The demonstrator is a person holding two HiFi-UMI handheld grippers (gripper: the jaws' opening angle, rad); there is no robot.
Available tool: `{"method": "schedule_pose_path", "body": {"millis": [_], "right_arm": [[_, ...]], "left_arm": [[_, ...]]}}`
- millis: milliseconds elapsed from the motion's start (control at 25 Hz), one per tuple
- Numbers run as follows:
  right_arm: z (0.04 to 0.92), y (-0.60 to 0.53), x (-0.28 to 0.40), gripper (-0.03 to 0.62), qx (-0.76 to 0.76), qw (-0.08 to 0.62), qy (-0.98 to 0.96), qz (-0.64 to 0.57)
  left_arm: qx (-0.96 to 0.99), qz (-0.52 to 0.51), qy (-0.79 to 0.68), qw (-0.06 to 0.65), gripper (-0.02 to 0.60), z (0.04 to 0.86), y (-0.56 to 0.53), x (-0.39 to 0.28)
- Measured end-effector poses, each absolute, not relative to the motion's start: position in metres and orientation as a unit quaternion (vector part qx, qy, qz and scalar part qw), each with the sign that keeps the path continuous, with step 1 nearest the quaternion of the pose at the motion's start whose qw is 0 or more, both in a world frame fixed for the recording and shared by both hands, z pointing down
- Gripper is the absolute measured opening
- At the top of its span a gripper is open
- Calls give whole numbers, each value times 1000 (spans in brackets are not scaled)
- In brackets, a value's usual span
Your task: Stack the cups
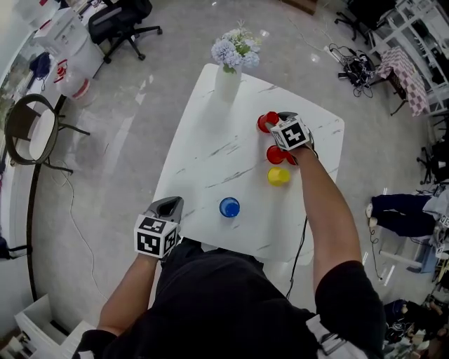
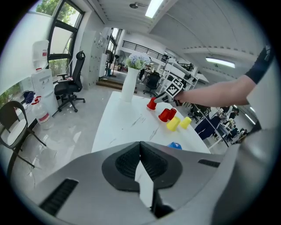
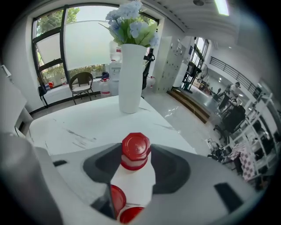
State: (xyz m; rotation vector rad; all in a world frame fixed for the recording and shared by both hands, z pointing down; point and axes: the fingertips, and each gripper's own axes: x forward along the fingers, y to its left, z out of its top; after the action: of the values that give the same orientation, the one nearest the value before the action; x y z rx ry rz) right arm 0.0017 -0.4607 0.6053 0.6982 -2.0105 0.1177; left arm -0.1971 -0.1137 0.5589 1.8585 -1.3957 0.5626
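An upside-down red cup (image 3: 135,151) stands on the white marble table (image 1: 210,140) between the jaws of my right gripper (image 3: 135,147), which is shut on it; the pads touch both its sides. In the head view that red cup (image 1: 266,120) lies just beyond the right gripper (image 1: 273,123). Two more red cups (image 2: 164,115) sit close behind it, then two yellow cups (image 2: 173,124) and a blue cup (image 1: 229,207) nearer me. My left gripper (image 1: 170,205) hovers at the table's near left edge, shut and empty, its jaw tips meeting.
A tall white vase (image 1: 228,80) with pale blue flowers stands at the table's far end. My right arm (image 1: 323,203) crosses the table's right side. A black office chair (image 1: 123,21) and a round chair (image 1: 31,133) stand on the floor to the left.
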Motion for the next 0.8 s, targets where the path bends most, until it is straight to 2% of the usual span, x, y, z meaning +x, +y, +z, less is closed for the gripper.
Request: {"method": "schedule_pose_path", "body": {"millis": [360, 800], "right_arm": [[533, -422, 7, 209, 311, 437, -844, 21], [472, -314, 26, 209, 327, 382, -863, 40]], "left_arm": [[758, 217, -515, 336, 4, 546, -132, -179], [800, 219, -472, 298, 5, 530, -143, -144]]}}
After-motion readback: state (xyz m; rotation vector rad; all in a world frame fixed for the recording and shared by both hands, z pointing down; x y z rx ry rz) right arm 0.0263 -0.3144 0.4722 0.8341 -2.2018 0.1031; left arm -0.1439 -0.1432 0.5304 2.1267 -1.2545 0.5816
